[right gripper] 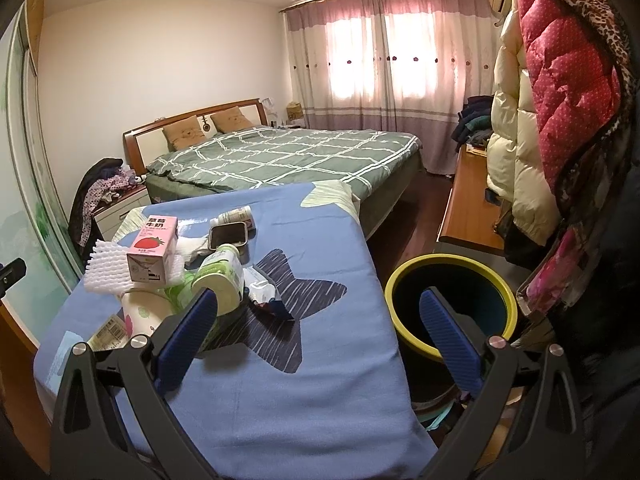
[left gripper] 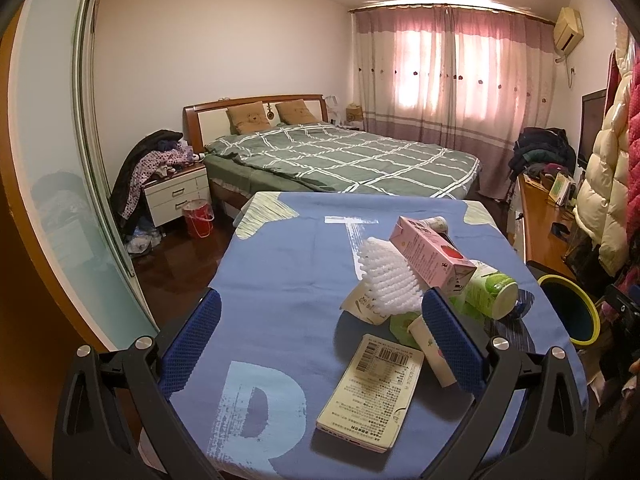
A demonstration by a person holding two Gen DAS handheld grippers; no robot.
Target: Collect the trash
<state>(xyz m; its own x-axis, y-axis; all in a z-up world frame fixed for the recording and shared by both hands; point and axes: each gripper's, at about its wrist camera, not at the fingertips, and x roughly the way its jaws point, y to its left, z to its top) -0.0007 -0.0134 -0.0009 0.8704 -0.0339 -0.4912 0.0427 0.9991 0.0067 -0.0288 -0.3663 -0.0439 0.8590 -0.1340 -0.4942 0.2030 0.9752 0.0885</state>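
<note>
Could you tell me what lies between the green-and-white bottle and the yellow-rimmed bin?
In the right wrist view, only blue tablecloth with a dark star print separates the green-and-white bottle from the yellow-rimmed bin; a crumpled wrapper sits beside the bottle.

Legible text: cloth letters, carton print, one barcode label.
Blue cloth (left gripper: 280, 280) over the surface bears large pale letters "R" and "T". Pink milk carton (right gripper: 154, 250) reads "草莓牛奶" above a strawberry picture. Flat cream packet (left gripper: 370, 392) carries a barcode label; its digits and fine print are too small to read.
</note>
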